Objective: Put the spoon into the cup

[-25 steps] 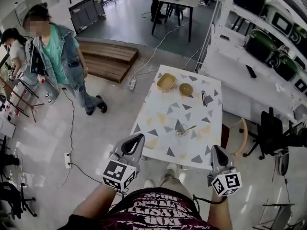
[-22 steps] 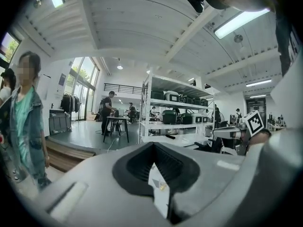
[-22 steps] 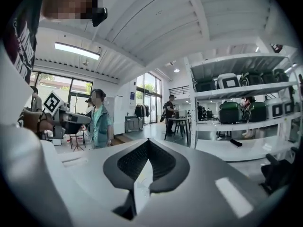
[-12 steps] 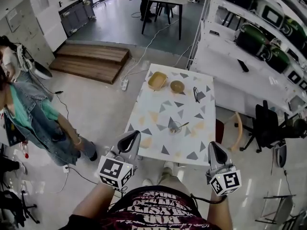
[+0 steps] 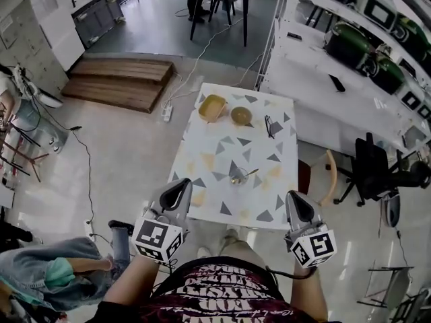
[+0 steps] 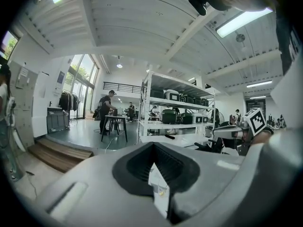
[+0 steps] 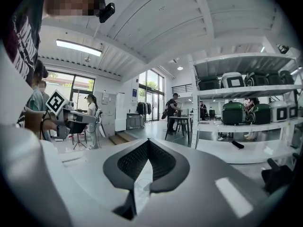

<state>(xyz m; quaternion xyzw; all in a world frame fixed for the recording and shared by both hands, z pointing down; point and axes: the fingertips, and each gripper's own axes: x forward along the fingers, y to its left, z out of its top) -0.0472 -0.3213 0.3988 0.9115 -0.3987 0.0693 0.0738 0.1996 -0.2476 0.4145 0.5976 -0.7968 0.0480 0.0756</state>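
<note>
A clear glass cup [image 5: 238, 177] stands on the near half of the patterned table [image 5: 222, 147]. The spoon [image 5: 248, 174] rests in it, with its handle leaning out to the right. Both grippers hang in front of the table's near edge, well short of the cup. My left gripper [image 5: 182, 186] is at the table's near left corner, its jaws together and empty. My right gripper [image 5: 294, 200] is at the near right corner, also shut and empty. In the right gripper view the cup [image 7: 141, 187] shows faintly through the slit between the closed jaws [image 7: 147, 144].
A yellow dish [image 5: 212, 108], a brown bowl [image 5: 241, 115] and a pair of glasses [image 5: 269, 126] lie at the table's far end. A wooden chair [image 5: 330, 177] stands right of the table, shelving [image 5: 350, 52] beyond it. A person [image 5: 54, 281] crouches at lower left.
The head view has swung: the table sits a little further off and to the left. The person in the teal top went from upper left to lower left. Both grippers stayed shut.
</note>
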